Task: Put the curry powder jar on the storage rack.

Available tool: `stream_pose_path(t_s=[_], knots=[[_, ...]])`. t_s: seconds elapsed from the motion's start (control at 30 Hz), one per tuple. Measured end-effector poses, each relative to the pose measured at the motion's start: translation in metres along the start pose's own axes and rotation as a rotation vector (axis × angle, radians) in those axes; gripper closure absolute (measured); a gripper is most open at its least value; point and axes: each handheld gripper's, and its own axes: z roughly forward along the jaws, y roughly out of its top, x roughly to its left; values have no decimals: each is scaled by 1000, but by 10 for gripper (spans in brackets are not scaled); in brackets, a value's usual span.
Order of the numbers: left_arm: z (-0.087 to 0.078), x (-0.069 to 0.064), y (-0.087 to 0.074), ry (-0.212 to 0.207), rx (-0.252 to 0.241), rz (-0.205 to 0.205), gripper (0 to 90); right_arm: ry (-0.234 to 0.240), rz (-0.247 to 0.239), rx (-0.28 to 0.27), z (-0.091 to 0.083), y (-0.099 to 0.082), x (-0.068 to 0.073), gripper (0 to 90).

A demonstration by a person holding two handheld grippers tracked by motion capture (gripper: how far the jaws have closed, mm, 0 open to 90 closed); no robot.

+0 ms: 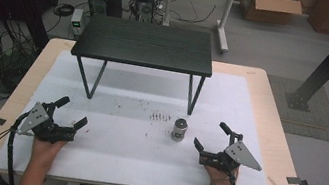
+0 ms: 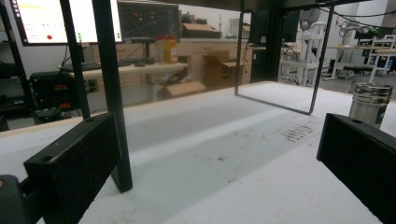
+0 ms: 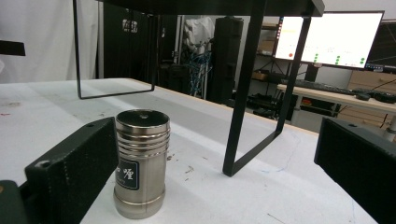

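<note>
Seen from the high view, a person's two hands rest near the front edge of a white-covered surface (image 1: 105, 159), each holding a tool: the left tool (image 1: 71, 112) toward the front left corner, the right tool (image 1: 211, 137) toward the front right, both with jaws spread apart and nothing between them. A small steel canister (image 1: 179, 129) stands upright on the surface just right of centre, near the right tool's inner jaw but not touching it, and well apart from the left tool. Behind it a low black stand (image 1: 145, 43) on thin metal legs spans the middle of the surface, toward the far edge. In the left gripper view, the left tool's (image 2: 219, 158) two black jaws stand wide apart over bare white covering, with a leg of the stand (image 2: 112, 93) rising close by and the canister (image 2: 370, 103) upright behind the far jaw. In the right gripper view, the right tool's (image 3: 215, 172) jaws are likewise wide apart; the ribbed canister (image 3: 141, 163), bearing a dark label, stands just beside one jaw, inside the gap, untouched by the pads, with the stand's leg (image 3: 245, 93) beyond it.
</note>
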Motion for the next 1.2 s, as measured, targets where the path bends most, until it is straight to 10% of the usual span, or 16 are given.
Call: stream_pose_path(t_s=[0.63,1.2], knots=[[0,0,0,1,2,0,2,-10,-23,-6,-1,0,3,0],[0,0,0,2,-2,-1,2,20,109,-27,3,9,-12,0]])
